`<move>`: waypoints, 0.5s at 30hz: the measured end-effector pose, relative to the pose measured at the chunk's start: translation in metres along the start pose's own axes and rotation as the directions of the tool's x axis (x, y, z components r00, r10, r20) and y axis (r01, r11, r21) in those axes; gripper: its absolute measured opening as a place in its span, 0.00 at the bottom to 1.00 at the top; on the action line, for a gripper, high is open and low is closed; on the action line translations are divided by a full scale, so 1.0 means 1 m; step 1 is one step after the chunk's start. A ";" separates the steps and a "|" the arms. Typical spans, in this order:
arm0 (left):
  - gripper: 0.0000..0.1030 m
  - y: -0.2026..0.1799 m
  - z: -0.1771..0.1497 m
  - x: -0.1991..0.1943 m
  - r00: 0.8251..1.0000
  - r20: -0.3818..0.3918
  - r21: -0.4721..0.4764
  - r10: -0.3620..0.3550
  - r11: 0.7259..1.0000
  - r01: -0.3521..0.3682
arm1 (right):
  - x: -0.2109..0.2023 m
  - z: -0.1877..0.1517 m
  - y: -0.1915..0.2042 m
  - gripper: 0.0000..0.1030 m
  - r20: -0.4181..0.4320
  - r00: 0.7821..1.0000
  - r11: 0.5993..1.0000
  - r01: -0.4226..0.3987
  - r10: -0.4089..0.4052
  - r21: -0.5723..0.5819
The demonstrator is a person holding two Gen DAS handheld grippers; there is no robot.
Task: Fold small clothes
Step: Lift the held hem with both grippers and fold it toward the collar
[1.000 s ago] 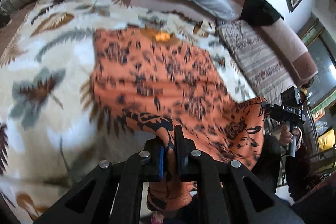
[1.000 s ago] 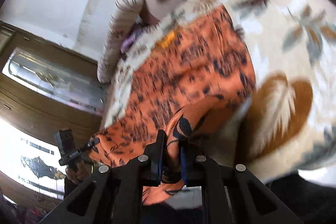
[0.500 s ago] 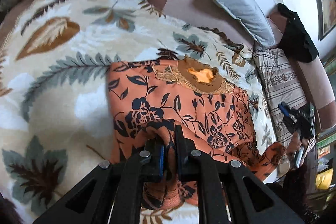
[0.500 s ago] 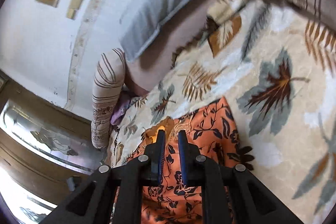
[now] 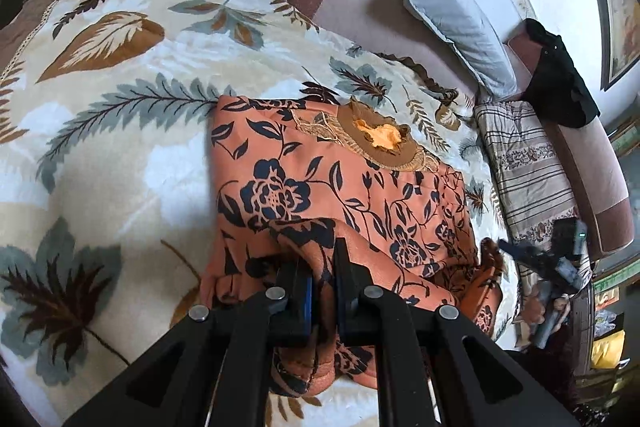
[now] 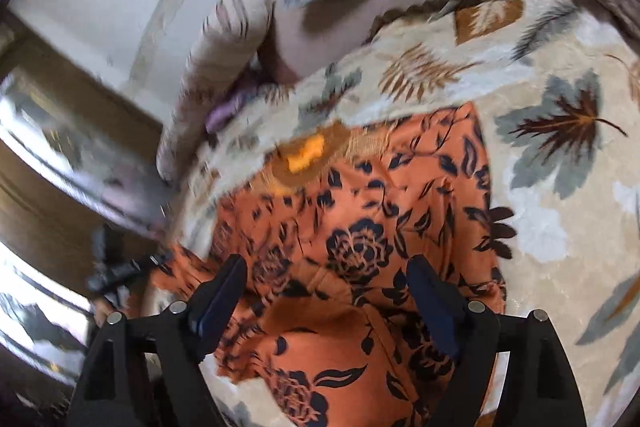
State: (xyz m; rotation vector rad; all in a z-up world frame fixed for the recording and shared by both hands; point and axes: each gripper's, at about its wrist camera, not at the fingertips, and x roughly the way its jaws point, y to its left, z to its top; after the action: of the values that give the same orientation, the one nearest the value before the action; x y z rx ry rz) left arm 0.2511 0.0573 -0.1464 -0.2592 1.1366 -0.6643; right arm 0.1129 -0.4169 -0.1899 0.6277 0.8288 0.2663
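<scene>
Left wrist view: left gripper (image 5: 322,281) is clamped on a fold of the orange dress (image 5: 320,179), whose straight edge lies ahead-left, bare blanket (image 5: 120,155) beyond. Right gripper (image 6: 326,291) jaws are opening above the dress, nothing pinched between them.
</scene>
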 end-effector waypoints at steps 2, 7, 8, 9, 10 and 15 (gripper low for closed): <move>0.09 0.000 -0.004 -0.004 1.000 0.000 -0.017 -0.004 1.000 0.004 | 0.021 -0.003 -0.001 0.82 -0.049 0.999 1.000 0.006 -0.007 -0.022; 0.09 -0.003 -0.017 -0.011 1.000 0.000 -0.026 0.007 1.000 -0.007 | 0.060 -0.018 -0.001 0.82 -0.127 0.992 1.000 0.010 -0.013 -0.027; 0.09 -0.003 -0.019 -0.012 1.000 0.001 -0.030 0.009 1.000 -0.009 | 0.066 -0.021 0.001 0.82 -0.137 0.990 0.999 0.019 -0.023 -0.033; 0.09 -0.003 -0.021 -0.013 1.000 0.001 -0.033 0.011 0.999 -0.011 | 0.069 -0.023 0.001 0.81 -0.139 0.990 0.999 0.032 -0.038 -0.041; 0.09 -0.003 -0.024 -0.015 1.000 0.001 -0.040 0.011 0.999 -0.011 | 0.071 -0.026 0.004 0.78 -0.143 0.988 0.997 0.049 -0.056 -0.057; 0.09 -0.003 -0.032 -0.024 1.000 0.006 -0.040 0.008 0.999 -0.008 | 0.061 -0.038 0.014 0.14 -0.121 0.984 0.986 0.116 -0.130 -0.116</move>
State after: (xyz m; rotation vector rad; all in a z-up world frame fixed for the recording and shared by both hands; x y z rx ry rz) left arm 0.2147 0.0733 -0.1403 -0.2902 1.1453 -0.6342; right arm 0.1243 -0.3629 -0.2374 0.4589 0.9663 0.2387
